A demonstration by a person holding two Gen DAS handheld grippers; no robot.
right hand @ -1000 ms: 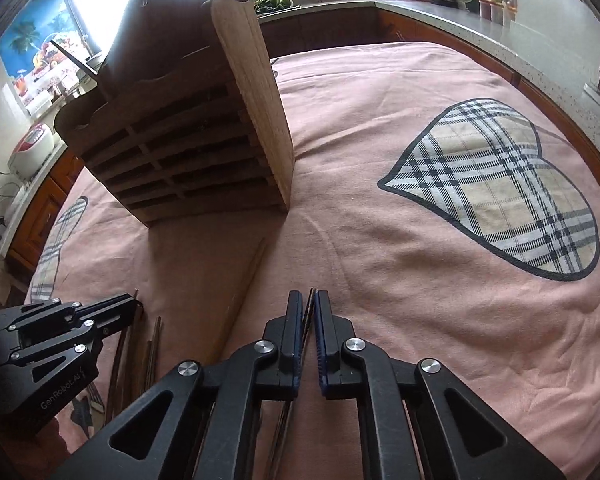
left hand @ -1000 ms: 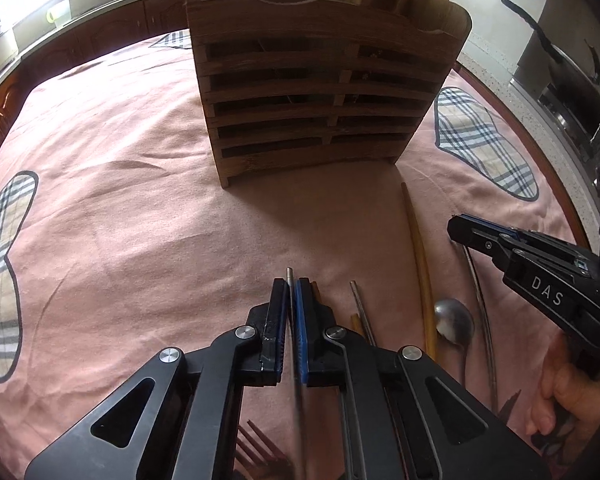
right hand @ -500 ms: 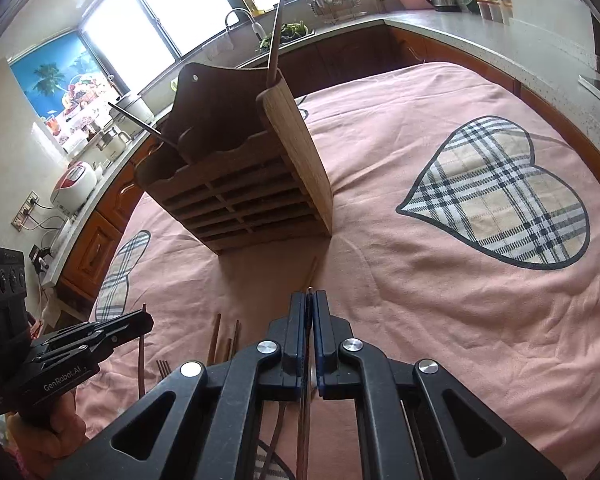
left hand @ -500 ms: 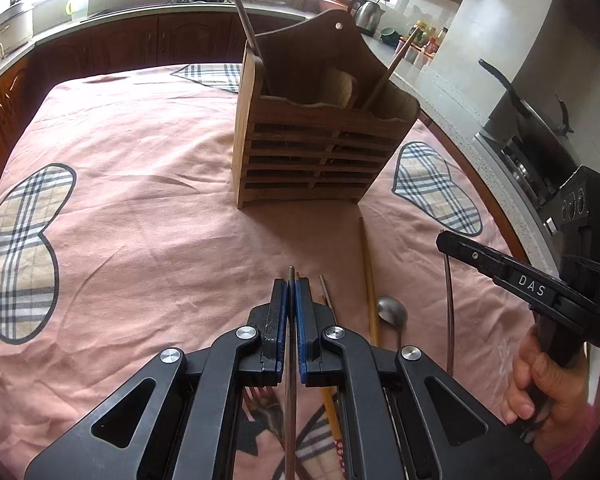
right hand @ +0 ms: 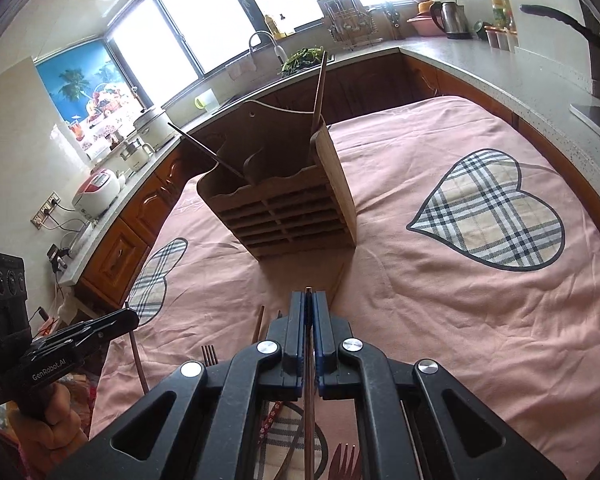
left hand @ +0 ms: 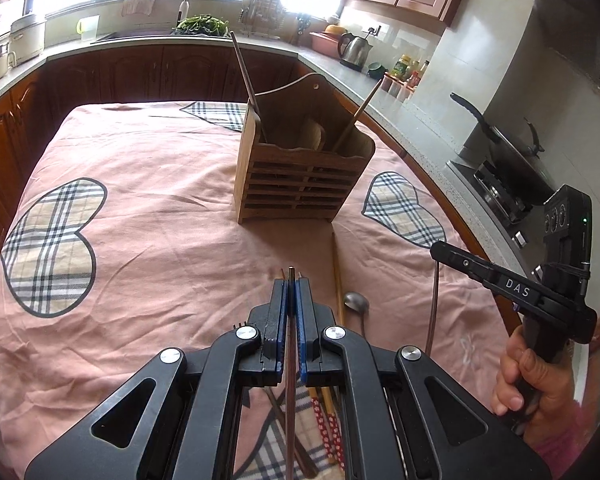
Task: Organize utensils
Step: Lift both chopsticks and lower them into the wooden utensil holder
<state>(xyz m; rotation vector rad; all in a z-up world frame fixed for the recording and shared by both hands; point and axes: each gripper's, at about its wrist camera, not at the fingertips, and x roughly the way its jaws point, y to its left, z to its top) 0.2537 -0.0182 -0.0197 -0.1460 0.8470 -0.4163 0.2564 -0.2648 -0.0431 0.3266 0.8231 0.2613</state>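
Note:
A wooden slatted utensil holder [left hand: 300, 176] stands on the pink tablecloth, with two sticks leaning out of it; it also shows in the right wrist view [right hand: 284, 204]. My left gripper [left hand: 291, 284] is shut on a thin dark chopstick [left hand: 290, 380], lifted above the cloth; it shows in the right wrist view [right hand: 118, 320]. My right gripper [right hand: 308, 296] is shut on a thin metal chopstick [right hand: 309, 408]; it shows in the left wrist view [left hand: 440, 249] with the stick [left hand: 433, 304] hanging down. A spoon [left hand: 356, 303], a wooden chopstick [left hand: 336, 268] and flowered chopsticks [left hand: 324, 420] lie on the cloth.
Forks [right hand: 210, 354] lie on the cloth near me, one red [right hand: 346, 460]. Plaid hearts [right hand: 488, 212] mark the tablecloth. Kitchen counters with a sink [left hand: 176, 8], a kettle [left hand: 354, 50] and a stove with a pan [left hand: 512, 168] ring the table.
Both grippers have risen and pulled back from the holder, each lifting its stick off the cloth. The holder looks smaller and farther now.

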